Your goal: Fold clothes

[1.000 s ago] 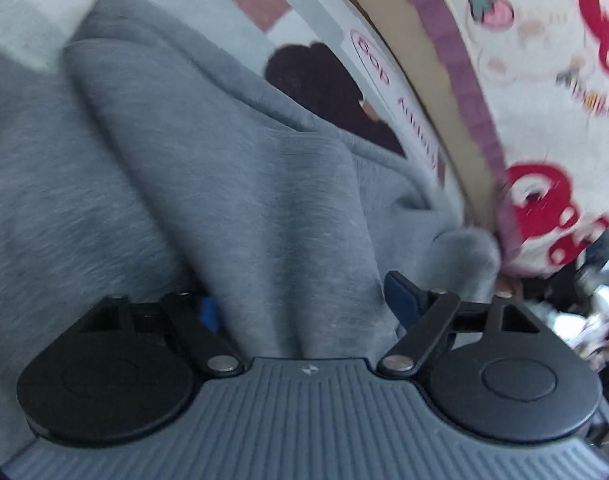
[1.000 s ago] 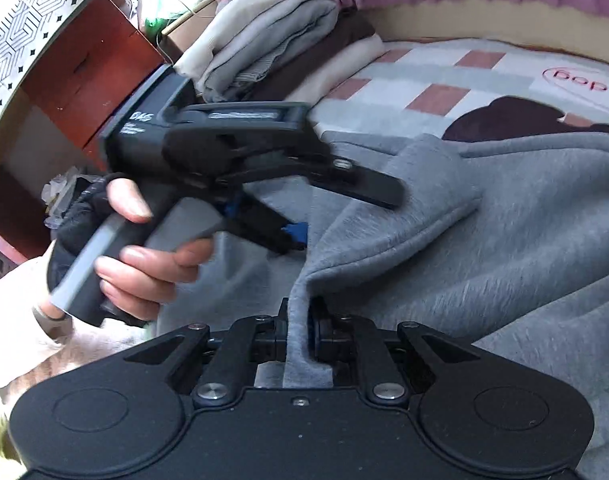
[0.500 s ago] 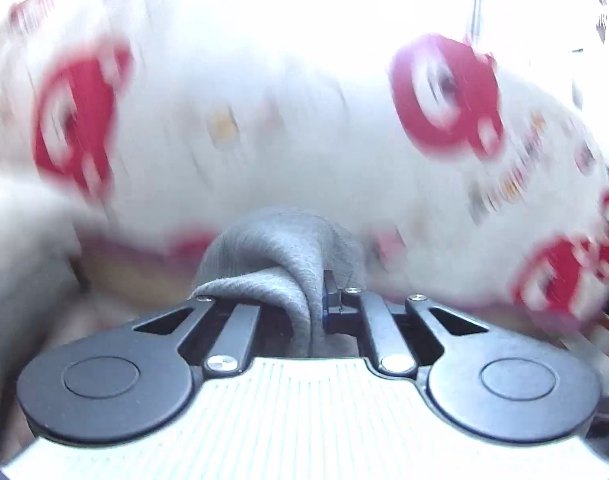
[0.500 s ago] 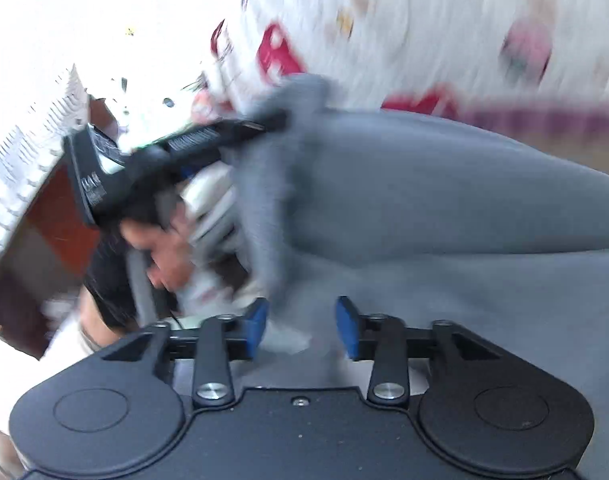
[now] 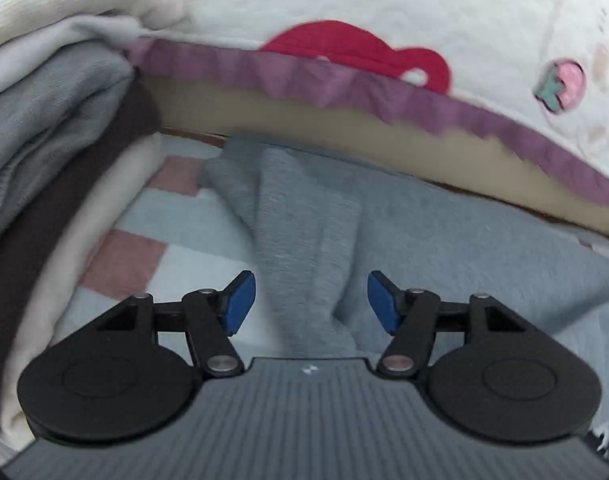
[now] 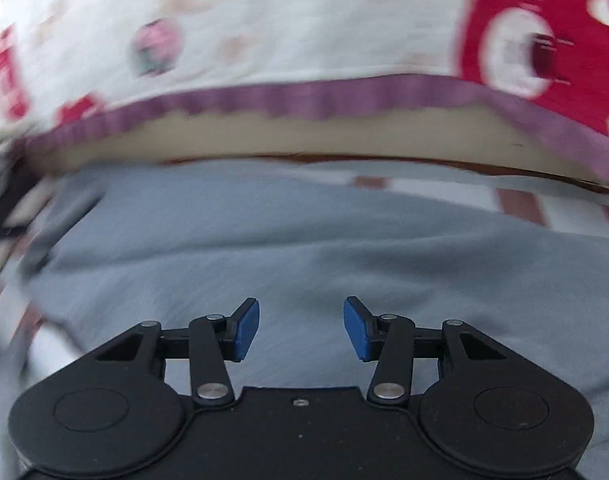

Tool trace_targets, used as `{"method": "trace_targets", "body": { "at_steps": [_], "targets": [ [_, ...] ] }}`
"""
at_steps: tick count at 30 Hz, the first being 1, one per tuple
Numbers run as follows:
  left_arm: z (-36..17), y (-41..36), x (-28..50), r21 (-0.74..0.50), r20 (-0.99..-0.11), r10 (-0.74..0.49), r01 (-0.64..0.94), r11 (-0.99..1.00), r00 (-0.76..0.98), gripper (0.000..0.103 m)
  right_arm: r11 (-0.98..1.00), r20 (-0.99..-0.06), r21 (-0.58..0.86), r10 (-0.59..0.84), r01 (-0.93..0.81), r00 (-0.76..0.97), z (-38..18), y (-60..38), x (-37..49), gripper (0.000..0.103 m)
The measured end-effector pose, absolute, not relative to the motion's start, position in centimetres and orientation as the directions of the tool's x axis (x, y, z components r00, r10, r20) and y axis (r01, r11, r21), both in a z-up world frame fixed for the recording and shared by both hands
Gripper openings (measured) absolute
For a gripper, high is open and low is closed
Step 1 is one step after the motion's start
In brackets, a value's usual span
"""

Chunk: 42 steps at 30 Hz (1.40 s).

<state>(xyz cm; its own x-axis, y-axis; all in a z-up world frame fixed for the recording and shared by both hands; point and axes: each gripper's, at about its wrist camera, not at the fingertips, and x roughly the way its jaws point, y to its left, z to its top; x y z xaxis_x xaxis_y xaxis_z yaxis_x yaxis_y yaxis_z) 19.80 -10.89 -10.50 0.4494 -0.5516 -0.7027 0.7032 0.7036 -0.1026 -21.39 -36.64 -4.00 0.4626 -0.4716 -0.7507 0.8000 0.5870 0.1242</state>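
Observation:
A grey sweatshirt [image 5: 304,220] lies on the checked bed sheet [image 5: 160,236]; a folded ridge of it runs toward the far edge. My left gripper [image 5: 310,304] is open just above it, blue pads [image 5: 240,300] on either side of the ridge, holding nothing. In the right wrist view the same grey sweatshirt [image 6: 288,248] spreads flat below my right gripper [image 6: 300,328], which is open and empty.
A stack of folded clothes [image 5: 56,152] in white, grey and dark brown stands at the left. A white quilt with red prints and a purple trim [image 5: 384,40] rises behind the sweatshirt; it also fills the top of the right wrist view [image 6: 304,32].
Half a second ago my left gripper was shut on a grey fold and lifted it; now it is open and the fold lies on the bed. The right gripper let go earlier and stays open.

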Motion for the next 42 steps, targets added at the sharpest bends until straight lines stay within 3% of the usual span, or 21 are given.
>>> {"method": "trace_targets", "body": {
  "at_steps": [2,6,9,13,15,20,22,23,24,25,27,29,31,33,35,37,40,41,42],
  "targets": [
    [-10.8,-11.8,19.5,-0.066,-0.705,-0.544,0.722,0.689,0.455,0.064,0.535,-0.750,0.042,-0.542,0.844,0.380,-3.8,-38.6,-22.4,0.060],
    [-11.5,-13.1,19.2,-0.034,-0.716,-0.545,0.757,0.653,0.437,0.072,0.414,-0.756,-0.096,-0.621,0.905,0.204,-3.9,-43.1,-26.3,0.061],
    [-12.8,-14.9,19.7,0.001,-0.749,-0.537,0.813,0.583,0.387,0.079,0.251,-0.793,0.029,-0.584,0.968,0.175,-4.0,-47.1,-32.3,0.061],
    [-14.3,-17.6,20.4,0.191,-0.752,-0.442,0.804,0.563,0.489,0.081,0.023,-0.796,0.194,-0.580,0.981,0.171,-4.3,-49.2,-39.3,0.061],
    [-14.9,-17.8,21.0,0.222,-0.748,-0.402,0.769,0.599,0.529,0.092,-0.057,-0.784,0.209,-0.607,0.976,0.133,-4.2,-49.3,-41.5,0.061],
    [-15.9,-17.6,22.9,0.188,-0.776,-0.348,0.719,0.669,0.526,0.095,-0.205,-0.792,0.274,-0.602,0.940,0.100,-5.6,-50.4,-45.3,0.063],
    [-15.9,-17.5,23.5,0.136,-0.788,-0.366,0.720,0.681,0.495,0.081,-0.217,-0.802,0.273,-0.589,0.937,0.097,-6.4,-51.3,-45.7,0.068],
    [-15.7,-17.5,23.8,0.111,-0.789,-0.380,0.720,0.685,0.483,0.052,-0.226,-0.809,0.269,-0.581,0.936,0.093,-6.9,-51.8,-45.8,0.070],
    [-15.4,-17.5,24.0,0.086,-0.789,-0.395,0.720,0.688,0.471,0.017,-0.240,-0.813,0.268,-0.576,0.933,0.085,-7.3,-52.4,-46.0,0.071],
    [-14.9,-17.3,24.1,0.085,-0.780,-0.399,0.714,0.695,0.482,0.005,-0.252,-0.813,0.276,-0.576,0.927,0.085,-7.7,-52.7,-46.2,0.072],
    [-12.1,-15.5,23.7,0.090,-0.686,-0.435,0.661,0.745,0.583,0.005,-0.258,-0.807,0.278,-0.585,0.925,0.080,-8.2,-52.9,-45.8,0.082],
    [-8.7,-11.8,23.0,-0.001,-0.567,-0.500,0.606,0.795,0.655,0.005,-0.256,-0.801,0.268,-0.595,0.929,0.067,-8.6,-52.9,-45.3,0.084],
    [-7.1,-7.6,21.9,-0.122,-0.525,-0.516,0.541,0.832,0.676,0.006,-0.220,-0.802,0.214,-0.596,0.952,0.042,-8.8,-53.0,-44.3,0.084],
    [-8.2,-4.5,20.7,-0.134,-0.552,-0.459,0.470,0.873,0.696,0.019,-0.177,-0.801,0.168,-0.598,0.970,0.029,-8.8,-52.9,-43.4,0.084],
    [-10.7,-2.7,20.7,-0.115,-0.640,-0.393,0.424,0.898,0.660,0.042,-0.169,-0.800,0.154,-0.599,0.973,0.022,-8.9,-52.8,-43.2,0.084],
    [-13.3,-1.4,21.2,-0.103,-0.724,-0.342,0.397,0.912,0.599,0.041,-0.182,-0.803,0.151,-0.596,0.972,0.013,-8.9,-53.0,-43.2,0.084],
    [-14.9,0.0,21.9,-0.191,-0.760,-0.381,0.380,0.905,0.526,0.049,-0.163,-0.806,0.094,-0.591,0.982,-0.021,-8.8,-53.1,-42.4,0.083],
    [-15.1,0.1,22.1,-0.204,-0.762,-0.387,0.375,0.904,0.519,0.057,-0.140,-0.798,0.064,-0.602,0.988,-0.034,-8.8,-53.0,-42.0,0.079],
    [-15.2,0.2,22.2,-0.212,-0.761,-0.390,0.369,0.905,0.519,0.062,-0.117,-0.789,0.034,-0.612,0.993,-0.045,-8.8,-52.8,-41.5,0.065]
  ]
}}
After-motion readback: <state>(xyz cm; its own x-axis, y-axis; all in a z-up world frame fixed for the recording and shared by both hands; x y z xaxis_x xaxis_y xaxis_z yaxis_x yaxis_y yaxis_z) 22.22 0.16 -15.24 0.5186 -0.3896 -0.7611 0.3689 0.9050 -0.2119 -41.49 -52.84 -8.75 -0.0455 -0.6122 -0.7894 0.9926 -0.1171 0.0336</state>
